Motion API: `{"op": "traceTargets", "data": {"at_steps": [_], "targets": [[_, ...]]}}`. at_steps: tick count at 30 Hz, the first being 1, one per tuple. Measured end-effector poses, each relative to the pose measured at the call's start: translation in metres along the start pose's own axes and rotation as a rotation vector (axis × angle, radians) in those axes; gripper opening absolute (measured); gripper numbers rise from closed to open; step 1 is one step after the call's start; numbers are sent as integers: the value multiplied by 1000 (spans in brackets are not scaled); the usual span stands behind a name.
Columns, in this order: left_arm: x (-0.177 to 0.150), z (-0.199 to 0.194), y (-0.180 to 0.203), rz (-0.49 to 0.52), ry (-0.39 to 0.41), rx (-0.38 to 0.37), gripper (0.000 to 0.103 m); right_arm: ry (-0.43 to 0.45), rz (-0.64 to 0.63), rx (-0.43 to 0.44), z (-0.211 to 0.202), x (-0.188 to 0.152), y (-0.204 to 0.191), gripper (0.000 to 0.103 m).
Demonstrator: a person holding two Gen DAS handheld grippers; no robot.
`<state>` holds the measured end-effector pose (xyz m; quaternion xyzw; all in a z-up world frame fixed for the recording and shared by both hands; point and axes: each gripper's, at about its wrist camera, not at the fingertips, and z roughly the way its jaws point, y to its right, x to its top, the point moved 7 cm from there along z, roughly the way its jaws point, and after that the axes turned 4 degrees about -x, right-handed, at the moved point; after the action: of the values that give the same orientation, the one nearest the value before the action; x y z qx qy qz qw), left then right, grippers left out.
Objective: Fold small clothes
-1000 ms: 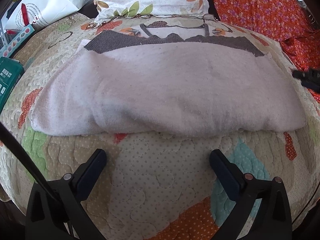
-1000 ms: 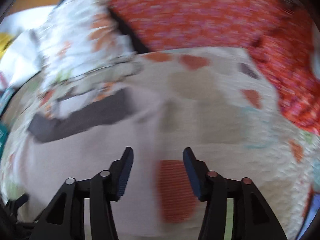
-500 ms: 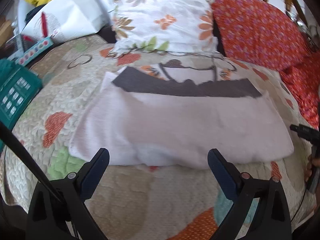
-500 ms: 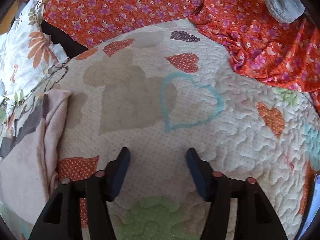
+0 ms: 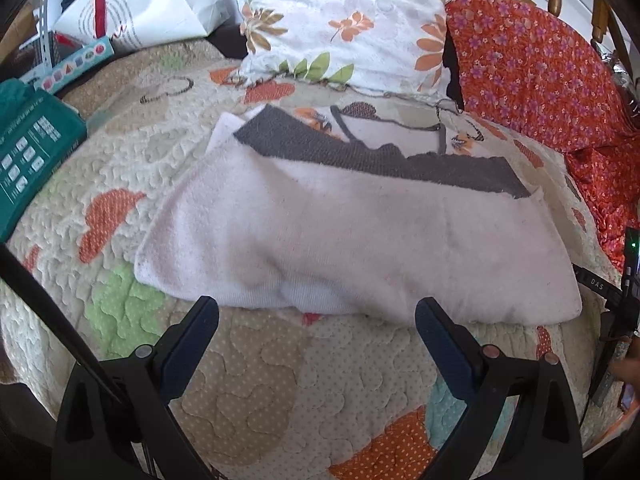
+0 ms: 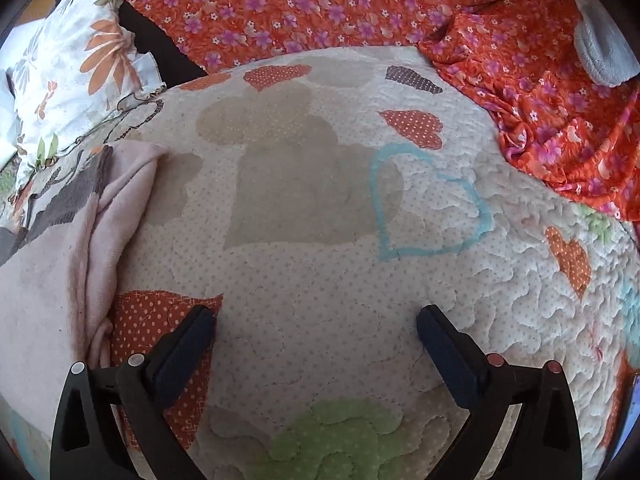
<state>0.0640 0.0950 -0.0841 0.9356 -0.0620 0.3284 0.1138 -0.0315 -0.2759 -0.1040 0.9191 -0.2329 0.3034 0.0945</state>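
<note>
A pale pink fleece garment (image 5: 352, 240) with a dark grey band (image 5: 376, 160) along its far edge lies folded flat on the quilted bed cover (image 5: 260, 368). My left gripper (image 5: 316, 322) is open and empty, held just short of the garment's near fold. My right gripper (image 6: 316, 324) is open and empty over bare quilt (image 6: 320, 240), to the right of the garment's end (image 6: 100, 216), which shows at the left of the right wrist view. The right gripper's body (image 5: 624, 296) shows at the right edge of the left wrist view.
A floral pillow (image 5: 348, 24) and an orange flowered cloth (image 5: 540, 72) lie behind the garment. A teal box (image 5: 28, 148), a white bag (image 5: 140, 8) and a coloured box sit at the left. The orange cloth (image 6: 520, 60) and a grey item (image 6: 600, 52) lie far right.
My left gripper has drawn back and risen from the garment, staying open. My right gripper has swung right off the garment to bare quilt and opened wider.
</note>
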Motion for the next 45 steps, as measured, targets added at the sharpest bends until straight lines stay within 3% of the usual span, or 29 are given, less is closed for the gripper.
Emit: {"op": "traceTargets", "data": {"at_steps": [3,9,13,27,45], "targets": [[3,-3,2,12,19,6,99,0,0,1,1,0,-1,103],[5,5,6,-5,-18,-10,99,-1,1,0,1,1,-1,103],[19,0,3,4,-3,33,99,0,1,1,1,1,-1,103],[70,-10,-69,-151,21,148,99,0,1,0,0,0,-2,103],[56,9,-109,-295,4,153,99,0,2,0,0,0,-2,103]]}}
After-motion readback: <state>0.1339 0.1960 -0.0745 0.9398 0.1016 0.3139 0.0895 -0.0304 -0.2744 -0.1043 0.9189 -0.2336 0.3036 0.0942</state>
